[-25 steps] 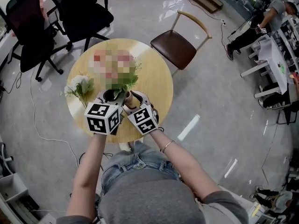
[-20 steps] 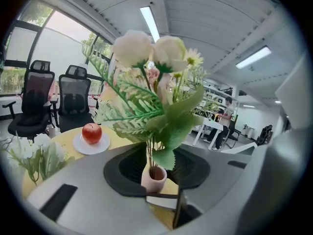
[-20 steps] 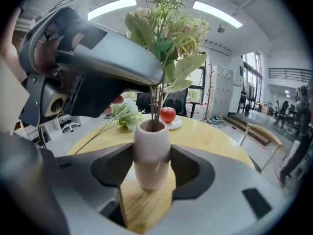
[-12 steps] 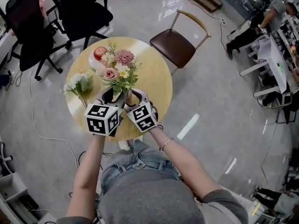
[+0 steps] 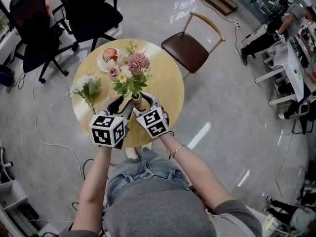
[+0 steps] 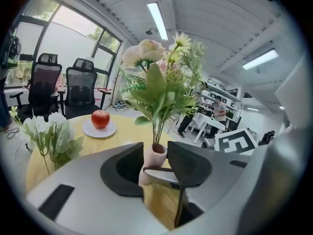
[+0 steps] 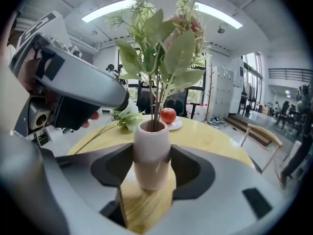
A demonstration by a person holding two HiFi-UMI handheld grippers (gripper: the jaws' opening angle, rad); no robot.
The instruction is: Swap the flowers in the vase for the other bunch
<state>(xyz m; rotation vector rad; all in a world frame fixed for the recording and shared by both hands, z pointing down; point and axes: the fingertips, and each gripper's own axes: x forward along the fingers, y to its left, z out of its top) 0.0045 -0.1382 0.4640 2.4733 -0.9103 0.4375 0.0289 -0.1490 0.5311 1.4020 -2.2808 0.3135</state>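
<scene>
A pale pink vase (image 7: 151, 155) stands near the front edge of the round wooden table (image 5: 163, 83). It holds a bunch of pink flowers and green leaves (image 5: 131, 73). My right gripper (image 7: 152, 166) is shut on the vase's body, one pad on each side. My left gripper (image 6: 155, 163) is just left of it, its jaws opening. The vase's neck (image 6: 155, 153) shows between their tips and the pads do not press on it. The stems rise above them, free. A white bunch (image 5: 86, 88) lies flat on the table's left side.
A red apple on a white plate (image 5: 111, 56) sits at the table's far side. Two black office chairs (image 5: 91, 11) stand beyond the table on the left, a brown wooden chair (image 5: 185, 51) on the right. Desks and people (image 5: 276, 28) are far right.
The left gripper's jaws have spread and it has dropped slightly beside the vase. The pink bunch stands in the vase, and the right gripper has kept its hold.
</scene>
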